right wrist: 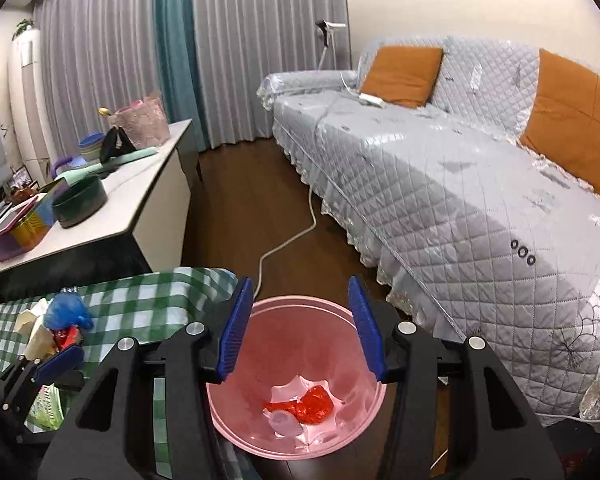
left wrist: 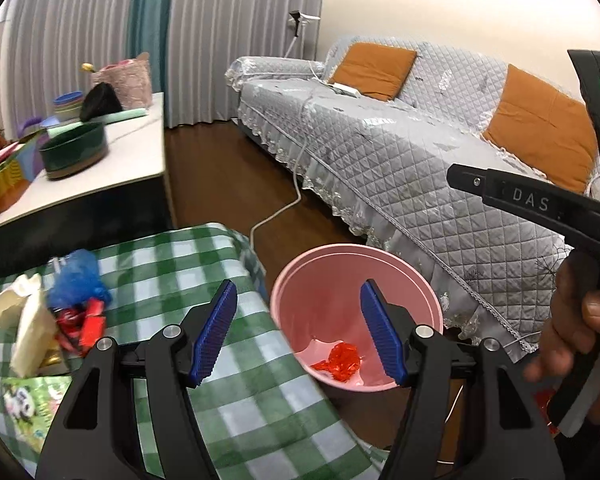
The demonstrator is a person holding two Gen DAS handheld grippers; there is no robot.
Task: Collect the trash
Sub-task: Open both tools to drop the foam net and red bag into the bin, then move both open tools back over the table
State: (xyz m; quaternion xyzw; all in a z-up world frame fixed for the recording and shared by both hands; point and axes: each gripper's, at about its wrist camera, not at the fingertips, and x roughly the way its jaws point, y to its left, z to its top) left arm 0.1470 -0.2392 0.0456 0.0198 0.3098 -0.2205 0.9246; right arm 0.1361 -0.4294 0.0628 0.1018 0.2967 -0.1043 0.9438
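Note:
A pink bin stands on the floor beside a table with a green checked cloth. A crumpled red wrapper lies at its bottom, also seen in the right wrist view inside the bin. A trash pile lies on the cloth: a blue bag, red wrappers, white paper. My left gripper is open and empty over the table edge and bin. My right gripper is open and empty above the bin. The left gripper's fingertip shows near the pile.
A grey quilted sofa with orange cushions lies to the right. A white cable runs over the dark wood floor. A white sideboard at the left carries a green bowl, boxes and baskets. A green panda packet lies on the cloth.

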